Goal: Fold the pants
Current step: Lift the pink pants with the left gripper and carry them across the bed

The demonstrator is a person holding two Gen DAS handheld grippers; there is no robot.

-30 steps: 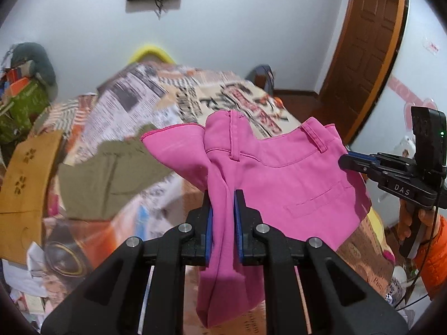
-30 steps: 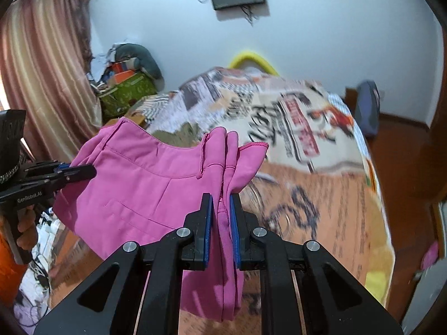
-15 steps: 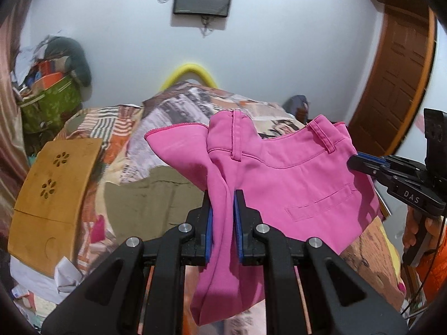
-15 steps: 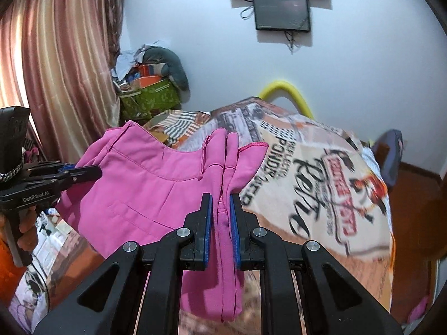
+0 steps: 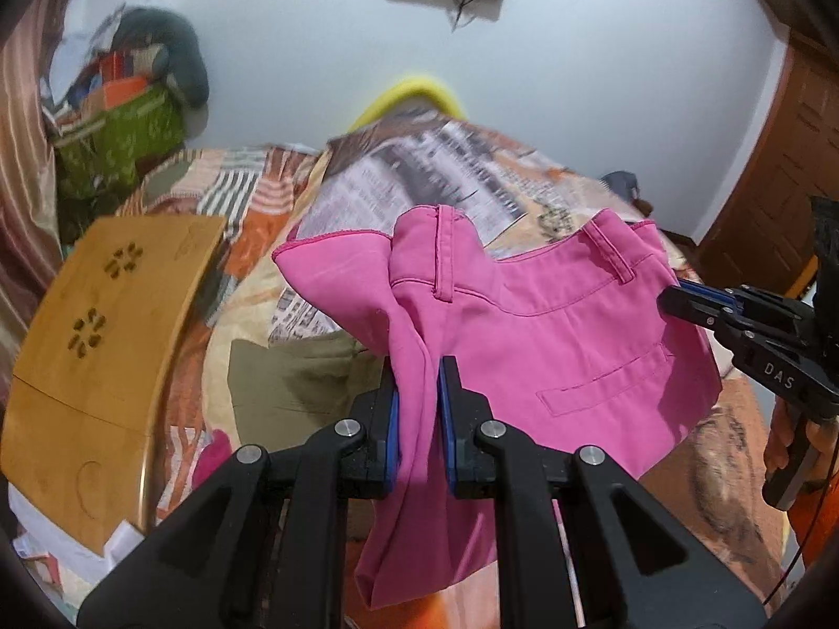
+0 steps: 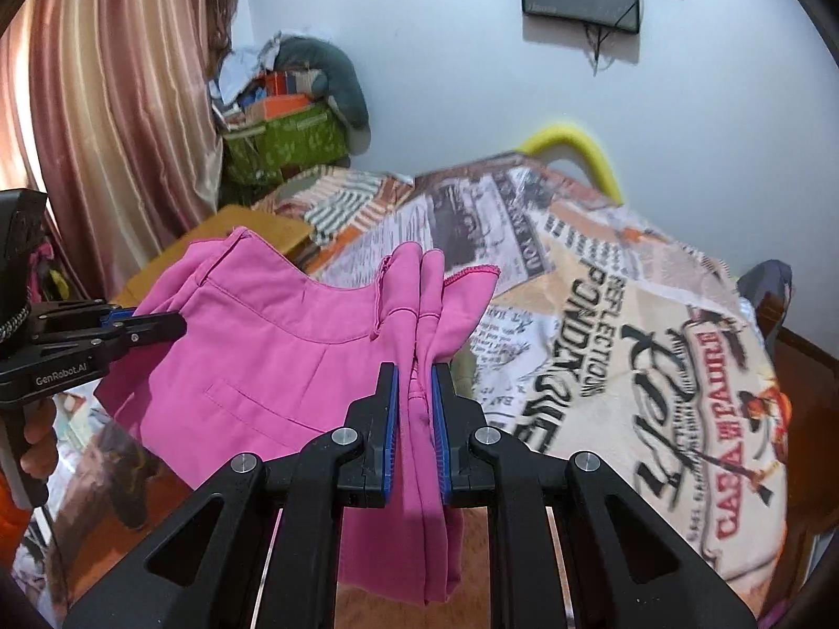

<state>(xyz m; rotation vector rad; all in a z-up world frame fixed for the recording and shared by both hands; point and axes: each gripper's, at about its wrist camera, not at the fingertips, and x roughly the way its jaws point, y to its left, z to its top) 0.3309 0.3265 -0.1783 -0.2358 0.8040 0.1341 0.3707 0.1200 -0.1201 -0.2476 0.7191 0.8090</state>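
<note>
Pink pants hang in the air above the bed, stretched by the waistband between both grippers. My left gripper is shut on one bunched end of the waistband, cloth pinched between its blue pads. My right gripper is shut on the other end of the pink pants. Each view shows the other gripper: the right one at the right edge, the left one at the left edge, both clamped on the cloth. A back pocket faces the cameras. The legs droop below the fingers, out of sight.
Under the pants lies a bed with a newspaper-print cover. Olive-green trousers lie on it. A wooden lap tray sits at the left. A green box with clutter, a curtain and a door border the room.
Both grippers have swept sideways across the bed with the pants still stretched between them. The wall, curtain and green box have come into view; the grips are unchanged.
</note>
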